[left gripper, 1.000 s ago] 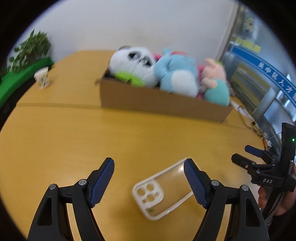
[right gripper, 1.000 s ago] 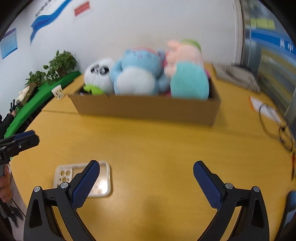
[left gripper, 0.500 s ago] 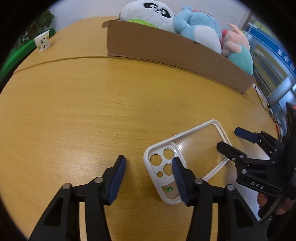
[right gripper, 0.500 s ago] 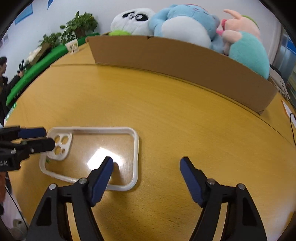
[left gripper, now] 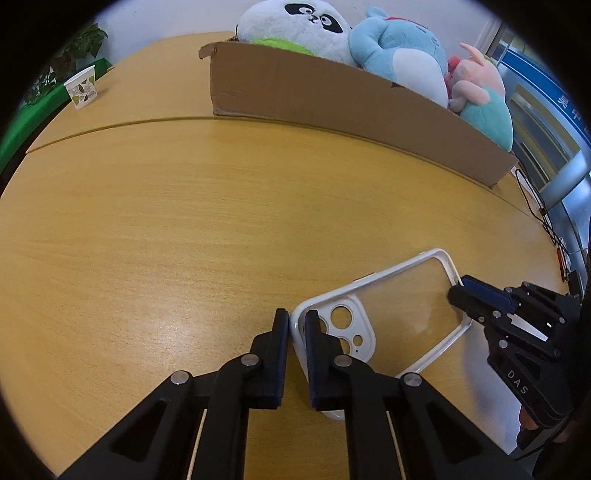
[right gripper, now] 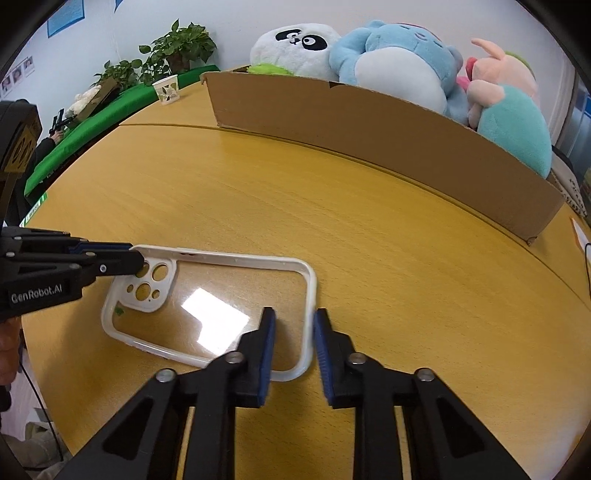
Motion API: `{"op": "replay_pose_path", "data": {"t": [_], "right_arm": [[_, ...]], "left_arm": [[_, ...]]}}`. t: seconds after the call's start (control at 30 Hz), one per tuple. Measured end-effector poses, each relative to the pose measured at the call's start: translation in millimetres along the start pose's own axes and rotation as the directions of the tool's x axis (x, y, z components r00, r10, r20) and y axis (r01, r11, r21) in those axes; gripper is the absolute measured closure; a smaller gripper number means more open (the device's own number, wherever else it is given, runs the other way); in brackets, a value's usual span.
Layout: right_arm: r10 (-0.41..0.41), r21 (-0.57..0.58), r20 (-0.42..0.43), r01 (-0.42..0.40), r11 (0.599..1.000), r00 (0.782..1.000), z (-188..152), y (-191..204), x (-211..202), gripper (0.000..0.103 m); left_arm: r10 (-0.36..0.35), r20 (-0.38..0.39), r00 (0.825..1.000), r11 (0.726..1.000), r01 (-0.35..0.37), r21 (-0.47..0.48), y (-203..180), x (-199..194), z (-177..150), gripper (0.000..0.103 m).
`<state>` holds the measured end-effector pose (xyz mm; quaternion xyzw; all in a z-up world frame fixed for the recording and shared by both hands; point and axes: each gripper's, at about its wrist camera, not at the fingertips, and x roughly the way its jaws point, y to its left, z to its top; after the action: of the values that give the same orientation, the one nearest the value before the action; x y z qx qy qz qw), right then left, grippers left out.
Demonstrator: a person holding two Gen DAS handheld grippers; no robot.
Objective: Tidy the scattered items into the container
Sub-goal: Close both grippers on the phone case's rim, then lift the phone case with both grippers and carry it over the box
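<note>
A clear phone case [left gripper: 406, 306] with a white rim lies flat on the wooden table [left gripper: 184, 221]. My left gripper [left gripper: 296, 325] is shut on the rim at the camera-hole end. My right gripper [right gripper: 293, 321] straddles the rim at the opposite short end of the case [right gripper: 236, 280]. Its jaws are closing; the outer pad [right gripper: 320, 332] touches the rim and a gap still shows on the inner side. Each gripper also appears in the other's view: the right gripper [left gripper: 458, 293] and the left gripper [right gripper: 136, 258]. The cardboard box [left gripper: 332, 99] stands behind, filled with plush toys [left gripper: 295, 33].
The box [right gripper: 369, 129] holds a panda, a blue toy [right gripper: 391, 62] and a pink-and-teal toy. A paper cup [left gripper: 82, 88] stands at the far left by potted plants [right gripper: 177, 44]. Cables [left gripper: 535, 199] lie at the table's right edge. Bare wood separates the case from the box.
Both grippers sank toward the case and their jaws narrowed from wide. The left one has closed on the camera-end rim. The right one has shifted left onto the other end.
</note>
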<state>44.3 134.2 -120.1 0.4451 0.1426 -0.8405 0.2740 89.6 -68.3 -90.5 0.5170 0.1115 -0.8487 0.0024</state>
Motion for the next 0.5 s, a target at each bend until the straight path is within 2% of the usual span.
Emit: {"op": "replay_pose_path", "data": {"t": [0.07,0.23,0.3,0.43,0.5], "right_arm": [[0.0,0.022,0.012,0.0,1.0,1.0,0,-5,-5,0.097],[-0.029,0.075,0.08,0.023,0.997,0.996,13,-17,-25,0.097],[-0.043,0.092,0.113,0.033,0.995,0.993,20,-23,-37,0.097],[-0.089,0.124,0.207,0.064,0.99,0.974,42,-40,-71,0.097],[-0.121,0.12,0.257,0.093,0.988,0.959,59,-46,-89,0.097]], "left_arm": [[-0.027,0.025,0.999,1.0,0.026,0.008,0,-9,7,0.096],[-0.038,0.11,0.993,0.997,0.029,0.077,-19,-35,37,0.096],[-0.064,0.141,0.988,0.994,0.051,0.096,-25,-47,54,0.096],[-0.104,0.227,0.968,0.985,0.068,0.161,-42,-76,94,0.096],[-0.119,0.284,0.952,0.978,0.063,0.198,-53,-95,120,0.096]]}}
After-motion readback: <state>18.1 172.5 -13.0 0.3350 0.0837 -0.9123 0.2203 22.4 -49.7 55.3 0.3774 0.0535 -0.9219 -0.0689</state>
